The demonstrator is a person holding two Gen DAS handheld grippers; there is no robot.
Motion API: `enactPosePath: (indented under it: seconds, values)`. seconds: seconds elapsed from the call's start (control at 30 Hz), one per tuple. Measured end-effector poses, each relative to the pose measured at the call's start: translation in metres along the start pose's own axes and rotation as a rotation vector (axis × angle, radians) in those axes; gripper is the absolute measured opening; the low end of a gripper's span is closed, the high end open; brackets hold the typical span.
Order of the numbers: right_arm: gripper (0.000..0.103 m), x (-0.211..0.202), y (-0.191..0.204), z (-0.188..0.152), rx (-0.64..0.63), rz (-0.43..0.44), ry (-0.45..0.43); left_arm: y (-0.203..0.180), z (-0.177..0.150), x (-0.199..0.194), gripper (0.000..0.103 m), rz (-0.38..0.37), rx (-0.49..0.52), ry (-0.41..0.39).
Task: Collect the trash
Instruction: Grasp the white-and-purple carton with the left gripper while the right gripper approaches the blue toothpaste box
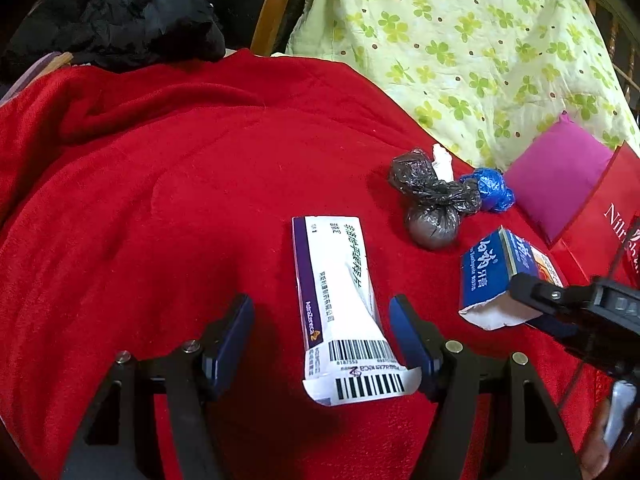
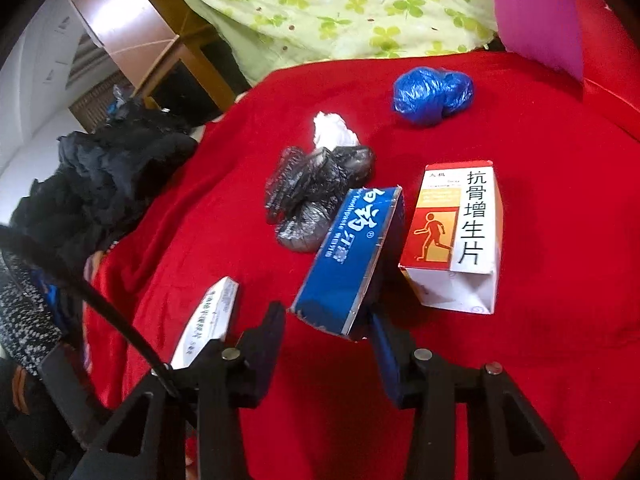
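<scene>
1. Blue toothpaste box (image 2: pixel 352 256): long carton, white lettering, open torn end, tilted; clamped in right gripper (image 2: pixel 328 320).
2. Left gripper (image 1: pixel 322 334): agape, straddling white-purple medicine box (image 1: pixel 340 304), pads clear.
3. Red blanket (image 1: pixel 140 200): bedding; clover-print quilt (image 1: pixel 460 40) behind.

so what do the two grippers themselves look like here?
Both alike: the left gripper and right gripper have black plastic scissor-style arms, silver pivot bolts and flat dark-blue pads. A black cable runs past the right one.
</scene>
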State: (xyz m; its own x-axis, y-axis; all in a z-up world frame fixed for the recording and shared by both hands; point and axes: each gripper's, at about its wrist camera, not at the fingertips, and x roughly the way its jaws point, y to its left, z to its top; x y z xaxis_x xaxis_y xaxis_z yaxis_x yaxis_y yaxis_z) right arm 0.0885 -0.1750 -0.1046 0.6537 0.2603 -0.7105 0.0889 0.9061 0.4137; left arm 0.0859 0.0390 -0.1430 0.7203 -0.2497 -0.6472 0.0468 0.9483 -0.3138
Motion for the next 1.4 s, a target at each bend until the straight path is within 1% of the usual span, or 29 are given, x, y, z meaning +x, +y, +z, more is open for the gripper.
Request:
enactPosePath:
  seconds: [0.1,0.17,0.23,0.3,0.33,0.37,0.4,0.43,0.53,0.6,0.67,0.7,0.9,0.97,1.13,1.3,1.4]
  values:
    - [0.049,0.007,0.0,0.001,0.017,-0.011,0.005,0.0,0.001,0.002,0.071,-0.006,-0.004,0.003]
    - [0.049,0.009,0.005,0.0,-0.014,-0.036,-0.012,0.001,0.001,0.002,0.069,-0.008,-0.003,0.003]
    - [0.049,0.01,0.009,-0.002,-0.055,-0.054,-0.029,0.002,0.001,0.003,0.064,-0.008,-0.008,0.005]
    - [0.045,0.013,0.006,-0.002,-0.048,-0.056,-0.025,0.005,0.002,0.005,0.056,-0.007,-0.014,0.008]
    - [0.043,0.014,0.003,-0.003,-0.038,-0.054,-0.023,0.005,0.002,0.005,0.055,-0.006,-0.016,0.008]
    - [0.041,0.014,0.0,-0.003,-0.036,-0.053,-0.021,0.006,0.002,0.006,0.051,-0.005,-0.018,0.007]
    - [0.04,0.014,-0.001,-0.003,-0.034,-0.05,-0.02,0.006,0.002,0.006,0.044,-0.005,-0.018,0.007]
    - [0.04,0.013,-0.003,-0.003,-0.03,-0.044,-0.016,0.006,0.002,0.006,0.041,-0.004,-0.019,0.007]
    - [0.04,0.008,-0.007,-0.004,-0.03,-0.017,-0.014,0.004,0.001,0.005,0.04,-0.004,-0.01,0.0]
    - [0.039,0.0,-0.007,-0.004,-0.053,-0.003,-0.02,0.002,0.001,0.003,0.039,-0.003,0.004,-0.009]
    - [0.039,-0.009,-0.007,-0.006,-0.072,0.015,-0.026,-0.004,0.0,-0.002,0.038,0.012,0.032,-0.034]
    - [0.039,-0.014,-0.006,-0.007,-0.08,0.023,-0.028,-0.008,-0.001,-0.004,0.021,0.022,0.056,-0.044]
    - [0.038,-0.047,-0.01,-0.019,-0.141,0.072,-0.027,-0.03,-0.008,-0.017,0.021,0.044,0.16,-0.062]
    - [0.038,-0.057,-0.013,-0.024,-0.159,0.082,-0.022,-0.037,-0.011,-0.022,0.021,0.032,0.179,-0.067]
    - [0.038,-0.083,-0.027,-0.03,-0.189,0.081,-0.049,-0.044,-0.019,-0.03,0.022,0.018,0.197,-0.056]
    - [0.038,-0.098,-0.046,-0.03,-0.169,0.092,-0.056,-0.036,-0.023,-0.042,0.022,-0.005,0.158,-0.044]
    - [0.038,-0.105,-0.051,-0.031,-0.175,0.094,-0.06,-0.042,-0.029,-0.047,0.022,0.001,0.182,-0.047]
